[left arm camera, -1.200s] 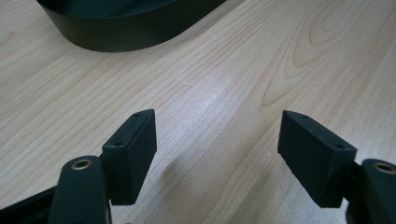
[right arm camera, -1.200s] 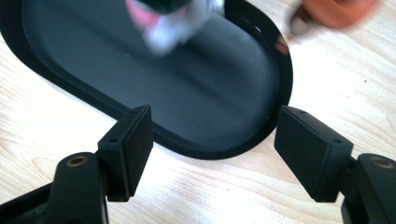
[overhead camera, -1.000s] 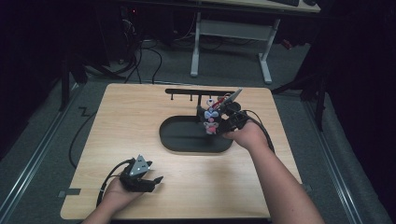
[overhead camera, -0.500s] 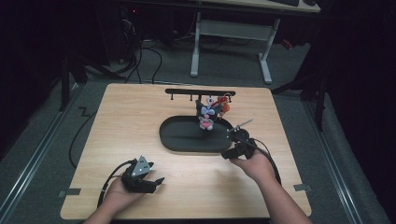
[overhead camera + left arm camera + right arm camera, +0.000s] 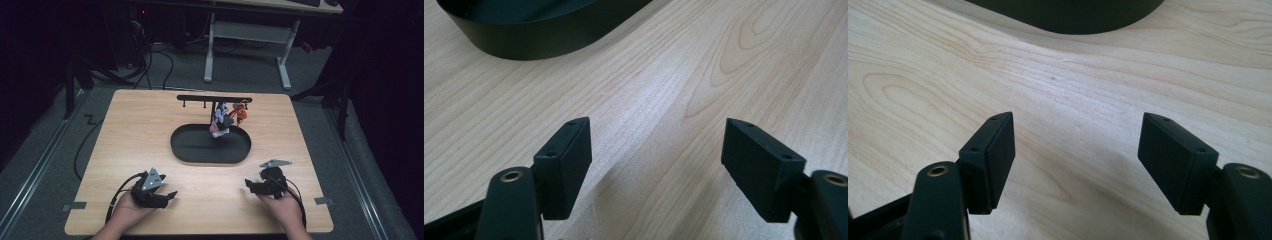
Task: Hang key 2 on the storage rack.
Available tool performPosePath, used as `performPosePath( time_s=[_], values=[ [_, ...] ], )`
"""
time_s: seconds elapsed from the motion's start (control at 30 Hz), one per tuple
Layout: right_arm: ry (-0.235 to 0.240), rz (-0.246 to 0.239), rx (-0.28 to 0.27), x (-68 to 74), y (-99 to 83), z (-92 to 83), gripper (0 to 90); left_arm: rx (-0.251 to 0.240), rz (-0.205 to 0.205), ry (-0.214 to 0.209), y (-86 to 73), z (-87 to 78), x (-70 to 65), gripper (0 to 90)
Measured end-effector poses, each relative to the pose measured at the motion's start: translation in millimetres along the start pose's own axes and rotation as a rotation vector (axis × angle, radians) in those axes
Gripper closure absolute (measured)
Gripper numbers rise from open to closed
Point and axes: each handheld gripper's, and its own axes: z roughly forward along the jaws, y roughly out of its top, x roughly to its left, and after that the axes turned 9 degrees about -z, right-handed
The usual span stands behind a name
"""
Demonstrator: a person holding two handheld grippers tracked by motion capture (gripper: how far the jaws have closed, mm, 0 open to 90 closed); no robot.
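Centrally, at the far middle of the wooden table (image 5: pixel 150 135), stands a black rack (image 5: pixel 214 98), a horizontal bar on a post rising from an oval black tray (image 5: pixel 195 150). Two small charms hang from the right part of the bar: a black, white and pink figure charm (image 5: pixel 220 120) and, just beside it on the right, a red charm (image 5: pixel 240 114); whether the two touch cannot be told. Both grippers lie at the near edge of the table, well apart from the charms, with the tray between them and the rack. One left gripper (image 5: pixel 170 195) rests on the table in the person's left hand (image 5: pixel 125 212), its tips turned toward the middle of the table; in the left gripper view its jaws stand wide with bare wood between the fingers (image 5: pixel 566 165) and a curved stretch of the tray's wall beyond them. One right gripper (image 5: pixel 248 186) sits low in the person's right hand (image 5: pixel 280 205), tips turned toward the left gripper; in the right gripper view its jaws likewise stand wide and hold nothing, the fingers (image 5: pixel 993 160) framing bare wood, with the tray's wall at the top. Counted: two grippers, two charms, one rack, one tray, one table.
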Motion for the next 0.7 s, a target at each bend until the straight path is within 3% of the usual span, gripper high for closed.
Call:
performPosePath(
  time_s=[0.07, 0.13, 0.17, 0.2, 0.3, 0.43, 0.7],
  values=[
    [-0.016, 0.002, -0.071, 5.7, -11.3, -7.9, 30.2, -0.006, -0.006, -0.006, -0.2, -0.3, 0.2, 28.6],
    [-0.027, 0.003, -0.191, 12.2, -30.3, -18.2, 36.9, -0.005, -0.012, -0.012, -0.2, -0.7, 0.7, 28.5],
    [-0.015, 0.006, -0.209, 14.0, -39.4, -22.8, 35.5, -0.009, -0.02, -0.017, -0.2, -0.7, 0.9, 28.5],
    [0.018, 0.008, -0.201, 12.9, -39.8, -27.6, 28.5, -0.013, -0.03, -0.024, -0.2, -0.9, 1.3, 28.5],
    [-0.025, -0.023, -0.276, 9.3, -48.8, -36.6, 31.2, -0.014, -0.045, -0.028, -1.3, -0.5, 2.1, 28.5],
    [0.026, 0.059, -0.326, 0.2, -49.8, -32.4, 29.9, -0.017, -0.067, -0.024, -2.9, -2.0, 2.4, 28.4],
    [0.027, -0.01, -0.285, 9.1, -47.2, -20.4, 31.1, -0.017, -0.063, -0.017, -5.0, -5.1, 2.8, 27.7]
  ],
)
